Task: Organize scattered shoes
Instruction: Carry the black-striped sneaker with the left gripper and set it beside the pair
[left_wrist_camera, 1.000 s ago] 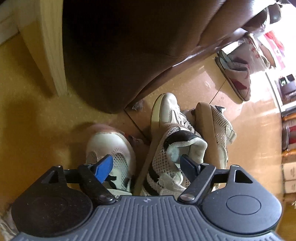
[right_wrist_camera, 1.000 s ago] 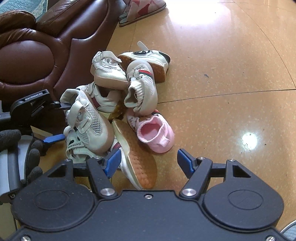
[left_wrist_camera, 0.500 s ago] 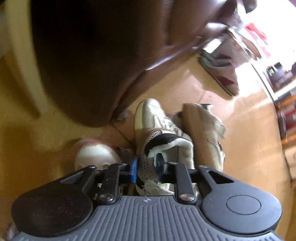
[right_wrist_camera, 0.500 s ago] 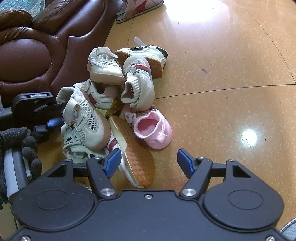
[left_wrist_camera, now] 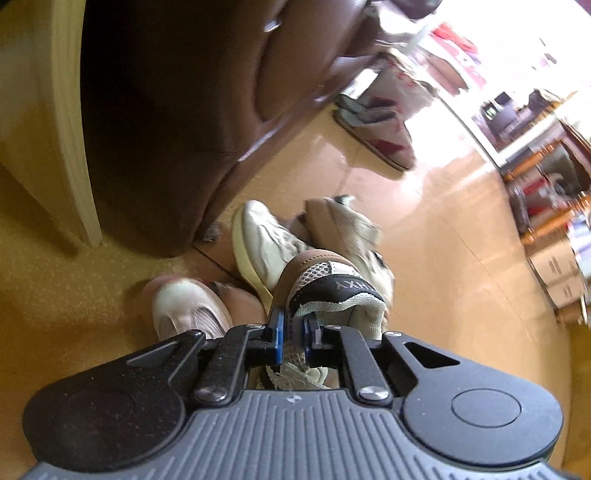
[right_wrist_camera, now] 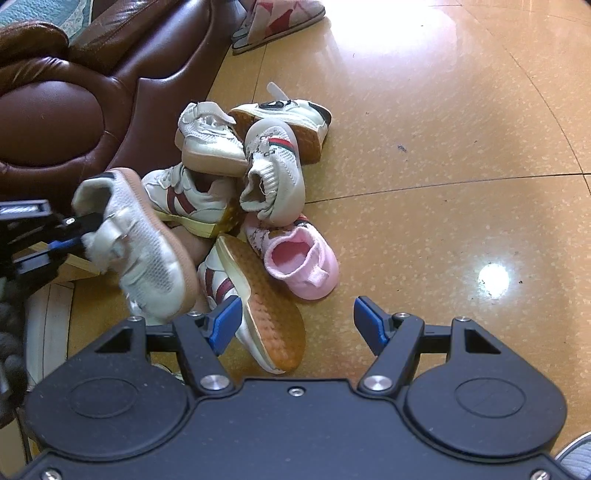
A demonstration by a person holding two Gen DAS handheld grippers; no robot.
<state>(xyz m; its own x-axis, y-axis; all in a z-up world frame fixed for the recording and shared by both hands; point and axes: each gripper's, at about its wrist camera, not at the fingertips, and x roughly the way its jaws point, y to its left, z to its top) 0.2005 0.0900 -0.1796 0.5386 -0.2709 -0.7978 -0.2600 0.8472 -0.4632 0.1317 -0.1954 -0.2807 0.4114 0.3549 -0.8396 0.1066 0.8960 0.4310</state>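
A pile of several small shoes lies on the floor beside a brown sofa. My left gripper (left_wrist_camera: 293, 334) is shut on the heel collar of a white mesh shoe (left_wrist_camera: 325, 291) and holds it lifted and tilted; the same shoe shows in the right wrist view (right_wrist_camera: 144, 254) with the left gripper (right_wrist_camera: 74, 232) at its heel. My right gripper (right_wrist_camera: 301, 323) is open and empty, low over an upturned tan-soled shoe (right_wrist_camera: 269, 310) and near a pink shoe (right_wrist_camera: 303, 264). A red-and-green striped shoe (right_wrist_camera: 275, 173) and other white shoes (right_wrist_camera: 207, 136) lie behind.
The brown leather sofa (right_wrist_camera: 55, 122) stands at the left of the pile. A pale wooden furniture leg (left_wrist_camera: 74, 129) is beside it. A pair of patterned slippers (right_wrist_camera: 277, 18) lies farther back. Shelves and boxes (left_wrist_camera: 554, 229) line the far side of the shiny floor (right_wrist_camera: 443, 147).
My left gripper shut on the white mesh shoe's heel and lifted it off the pile. My right gripper stayed open and crept slightly toward the pile.
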